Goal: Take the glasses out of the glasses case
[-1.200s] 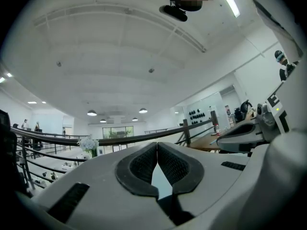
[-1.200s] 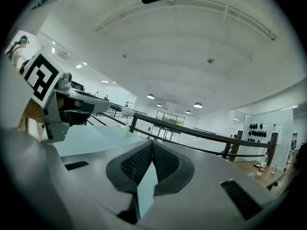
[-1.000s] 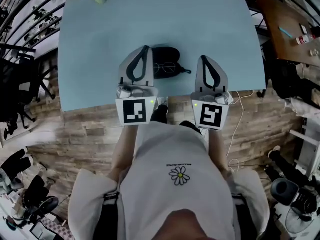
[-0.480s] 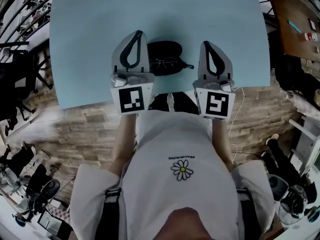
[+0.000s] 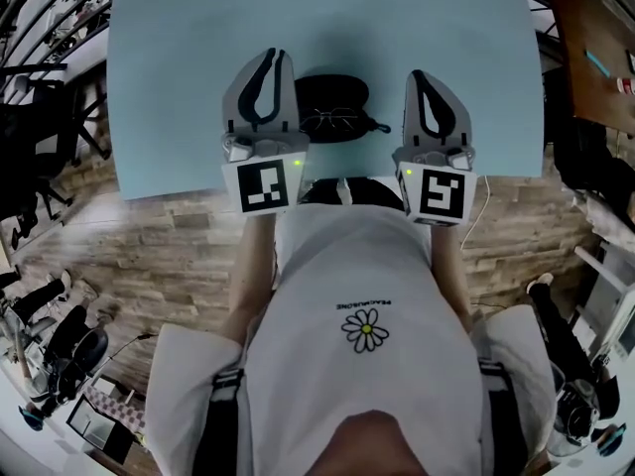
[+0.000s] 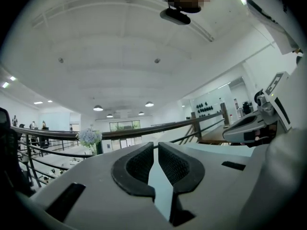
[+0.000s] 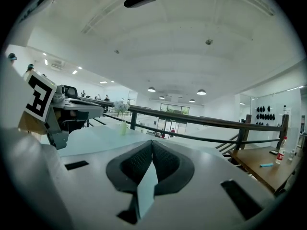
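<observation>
A black glasses case (image 5: 332, 91) lies on the light blue table (image 5: 179, 77) near its front edge. Thin wire-framed glasses (image 5: 334, 121) rest against the case's near side, outside its dark shell. My left gripper (image 5: 271, 55) hangs just left of the case, shut and holding nothing. My right gripper (image 5: 424, 74) is to the right of the case, also shut and holding nothing. In the left gripper view the gripper (image 6: 154, 145) points level across the table, pads together. The right gripper view shows that gripper (image 7: 152, 143) likewise, with pads meeting. Neither gripper view shows the case.
A small vase of pale flowers (image 7: 123, 121) stands at the table's far end. A brown table (image 5: 595, 48) with small items is at the right, dark chairs (image 5: 40, 157) at the left. A railing (image 7: 201, 123) runs beyond the table.
Both grippers have moved forward along either side of the case and sunk a little. Their jaws stay shut. The case and glasses have not moved.
</observation>
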Demonstrator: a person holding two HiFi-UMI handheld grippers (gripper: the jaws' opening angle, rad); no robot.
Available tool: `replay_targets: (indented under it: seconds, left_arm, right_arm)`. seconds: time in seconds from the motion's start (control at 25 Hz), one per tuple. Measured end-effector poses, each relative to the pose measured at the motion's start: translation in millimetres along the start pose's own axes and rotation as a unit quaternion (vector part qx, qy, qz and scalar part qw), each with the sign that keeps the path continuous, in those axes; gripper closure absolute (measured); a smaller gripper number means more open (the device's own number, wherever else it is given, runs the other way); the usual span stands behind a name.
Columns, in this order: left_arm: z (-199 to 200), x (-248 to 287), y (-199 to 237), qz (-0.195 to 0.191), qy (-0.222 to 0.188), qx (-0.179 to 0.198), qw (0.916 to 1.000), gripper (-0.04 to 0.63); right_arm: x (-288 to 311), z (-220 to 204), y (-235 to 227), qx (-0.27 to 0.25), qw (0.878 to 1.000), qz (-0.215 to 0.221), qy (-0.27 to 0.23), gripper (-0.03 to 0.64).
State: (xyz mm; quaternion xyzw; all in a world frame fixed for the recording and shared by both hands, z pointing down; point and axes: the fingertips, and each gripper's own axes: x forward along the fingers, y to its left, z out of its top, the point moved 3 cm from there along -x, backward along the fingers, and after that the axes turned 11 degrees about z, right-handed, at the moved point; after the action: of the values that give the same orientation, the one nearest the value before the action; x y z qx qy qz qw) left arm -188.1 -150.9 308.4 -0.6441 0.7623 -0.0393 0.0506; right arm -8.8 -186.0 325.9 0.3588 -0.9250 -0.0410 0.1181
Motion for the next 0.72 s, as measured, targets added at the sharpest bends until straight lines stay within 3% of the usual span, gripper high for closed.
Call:
replay_targets:
  seconds: [0.2,0.44,0.6,0.72]
  left_arm:
    - [-7.0,6.2,-2.2,-0.028,0.025,-0.003,0.9993,0.460]
    - [-8.1,13.5,-17.6,-0.105,0.044,0.038,0.9927,0.383]
    - [-16.5,20.6,-26.6,-0.180,0.068,0.058,0.9795,0.337]
    - [-31.9,17.3,-38.8,-0.247,0.100,0.071,0.9612,0.317]
  right_arm:
    - [0.6,0.8,4.7,-0.003,1.000,0.016,-0.005,0.607]
    - [-7.2,-3.7,7.7,0.002,1.000,0.020,-0.003,0.607]
    - [-11.7,-7.9,8.7,0.006,1.000,0.019,0.001,0.607]
    - [-15.3,-11.3,8.8,0.004,1.000,0.019,0.005,0.607]
